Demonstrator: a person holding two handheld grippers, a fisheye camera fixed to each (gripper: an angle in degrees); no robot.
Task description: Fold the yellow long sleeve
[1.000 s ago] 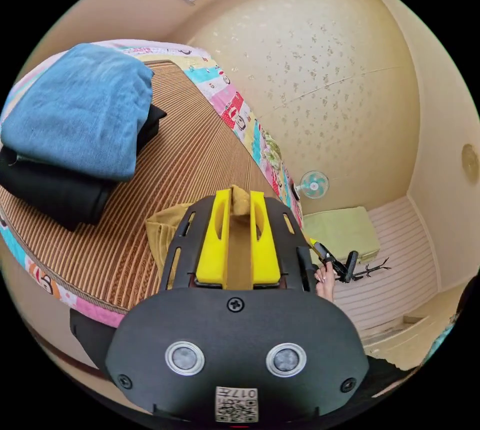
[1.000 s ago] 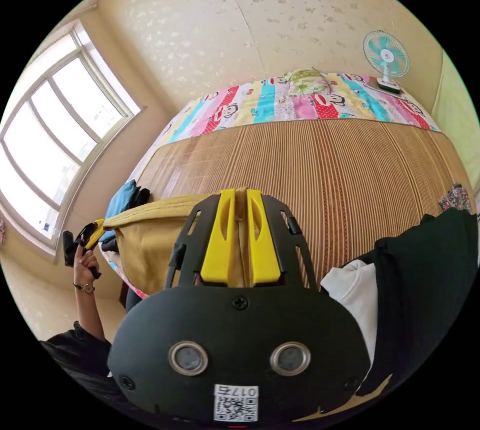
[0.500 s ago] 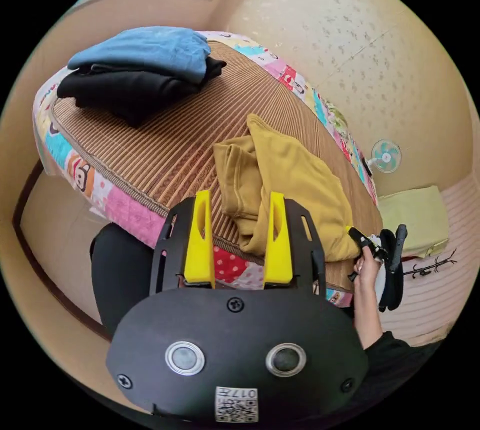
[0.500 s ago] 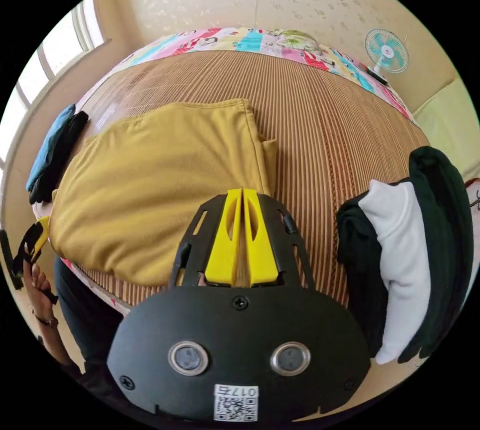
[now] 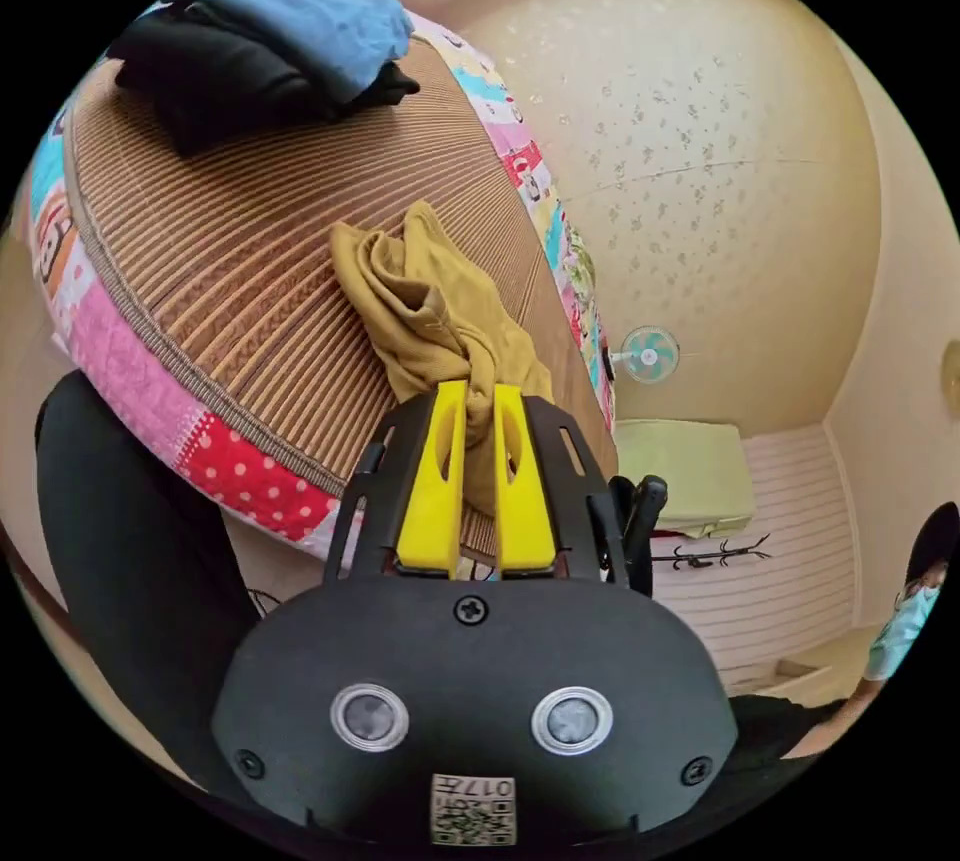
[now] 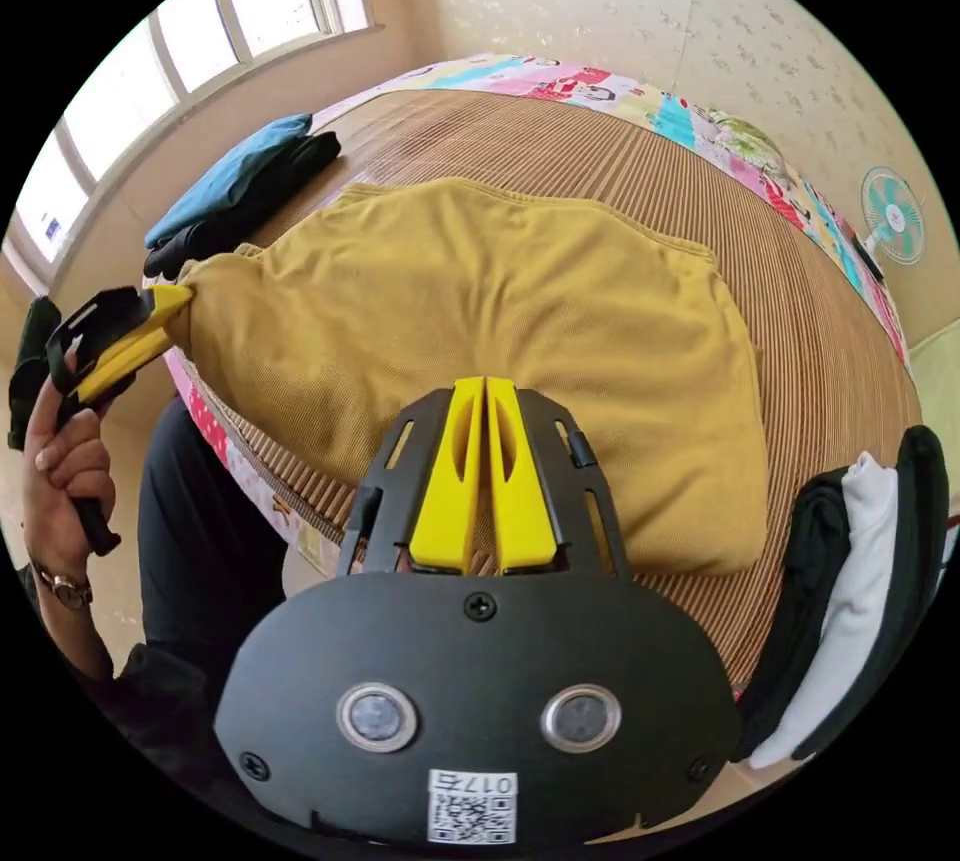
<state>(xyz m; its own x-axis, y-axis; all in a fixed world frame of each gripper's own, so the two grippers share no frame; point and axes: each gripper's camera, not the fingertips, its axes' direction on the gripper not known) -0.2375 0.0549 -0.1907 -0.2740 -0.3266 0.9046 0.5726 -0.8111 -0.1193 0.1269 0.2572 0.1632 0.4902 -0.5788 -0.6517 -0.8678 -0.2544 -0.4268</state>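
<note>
Left gripper view: a person's dark-clad leg shows at the left, below the bed's near edge. On the bed, a ribbed bamboo mat covers a patchwork cartoon-print sheet. Toward the far corner of the mat sits a stack of folded clothes, blue denim piece on top, black ones under it. Nearer, by the bed's edge, the yellow long sleeve lies bunched up w/ a ridge of cloth running into the left gripper. Its yellow fingers are nearly together, clamped on a pinch of that fabric. Further right, past the bed, a small teal fan stands against the speckled wall, w/ a pale green cushion below it.

Right gripper view: a hand at the left holds the left gripper, whose yellow fingers pinch the shirt's corner at the near edge of the bed. Behind it the folded clothes sit near the window side of the mat. The yellow long sleeve lies spread across the middle of the mat, its near hem over the bed's edge. The right gripper is at that hem, fingers pressed together; only a sliver of cloth shows between them, so I cannot tell if they really grip it. At right, a second pile, dark green & white, rests just beside the shirt.
</note>
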